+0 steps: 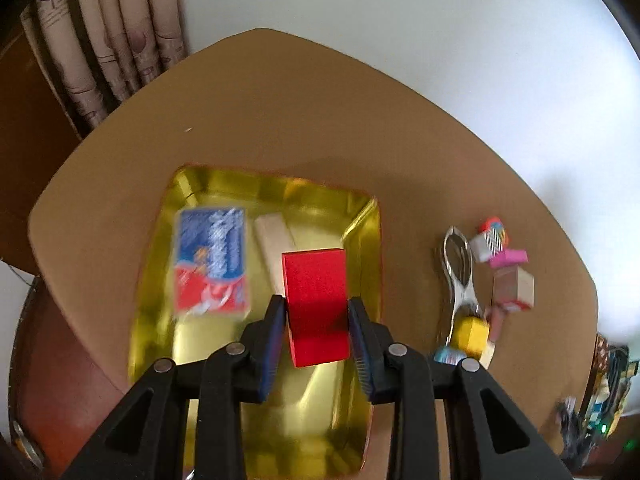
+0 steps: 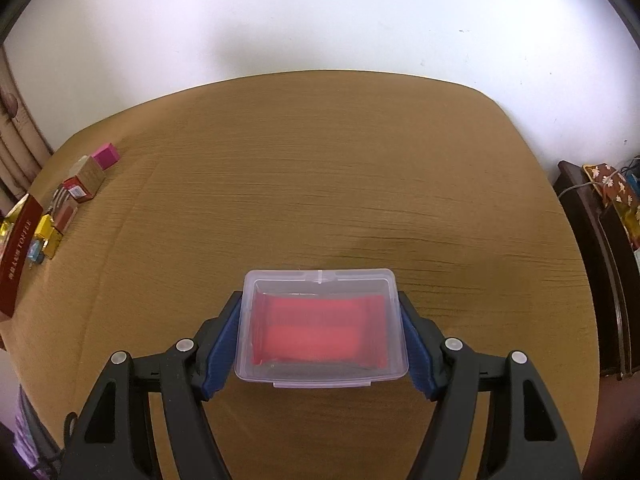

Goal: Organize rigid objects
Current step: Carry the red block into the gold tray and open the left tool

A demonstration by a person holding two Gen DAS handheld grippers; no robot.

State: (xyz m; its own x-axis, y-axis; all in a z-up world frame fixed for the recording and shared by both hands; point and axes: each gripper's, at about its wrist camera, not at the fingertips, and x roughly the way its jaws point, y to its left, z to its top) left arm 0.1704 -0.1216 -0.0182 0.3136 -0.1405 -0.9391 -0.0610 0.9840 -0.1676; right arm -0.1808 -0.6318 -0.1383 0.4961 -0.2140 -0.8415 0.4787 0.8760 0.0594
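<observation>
two grippers clamp: left gripper [image 1: 316,316] on red block [image 1: 314,296]; right gripper [image 2: 320,328] on clear box [image 2: 320,320]

Under my jaws a brown table [image 2: 360,168] carries a gold tray [image 1: 160,320], metal tongs [image 1: 460,272], a huddle of small boxes [image 1: 514,286] and a pink block [image 2: 106,156].

Soft daylight, fisheye bending at edges; left view motion-blurred, glare on the gold tray [image 1: 362,240].
</observation>
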